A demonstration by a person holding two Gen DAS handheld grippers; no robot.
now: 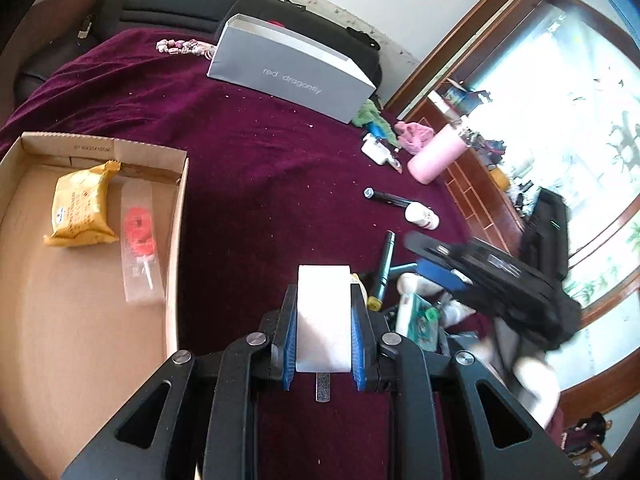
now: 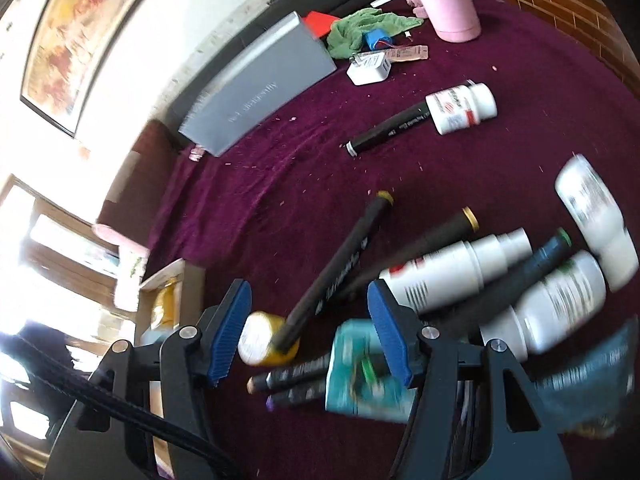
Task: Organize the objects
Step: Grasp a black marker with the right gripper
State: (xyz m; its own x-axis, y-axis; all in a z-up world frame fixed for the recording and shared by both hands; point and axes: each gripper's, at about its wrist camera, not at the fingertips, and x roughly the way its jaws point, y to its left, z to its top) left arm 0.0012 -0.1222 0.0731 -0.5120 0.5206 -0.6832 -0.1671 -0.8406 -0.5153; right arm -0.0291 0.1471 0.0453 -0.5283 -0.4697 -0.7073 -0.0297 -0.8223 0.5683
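White box (image 1: 323, 316) sits clamped between the blue pads of the left gripper (image 1: 323, 320), whose jaws are narrow and pressed on its two sides; it stands upright in the grip, above the purple cloth (image 1: 248, 168) that covers the table. Left of those jaws lies an open cardboard tray (image 1: 176, 216), holding a yellow packet (image 1: 80, 212) and, just beside it, a red lollipop (image 1: 138, 236) in a clear wrapper. Well ahead of the jaws a grey shoebox (image 1: 296, 68) lies on the cloth, and ahead to the right a pink bottle (image 1: 436, 152) lies tipped over. To the right of the jaws is the pile of loose things, with the right gripper (image 2: 310, 332) over it, blurred in the left view.

In the right view that gripper's jaws stand about half open, and nothing is pressed between the pads. Between them lie a yellow-capped pot (image 2: 266, 338) and a black marker (image 2: 340, 268) that slants across it, away from the jaws. A teal packet (image 2: 360, 376) lies against the right pad; whether it touches I cannot tell for the blur. Right of the jaws lie white bottles (image 2: 452, 268), crossed by more markers. Further ahead a white pill bottle (image 2: 464, 108) and another marker (image 2: 388, 128) lie touching end to end.
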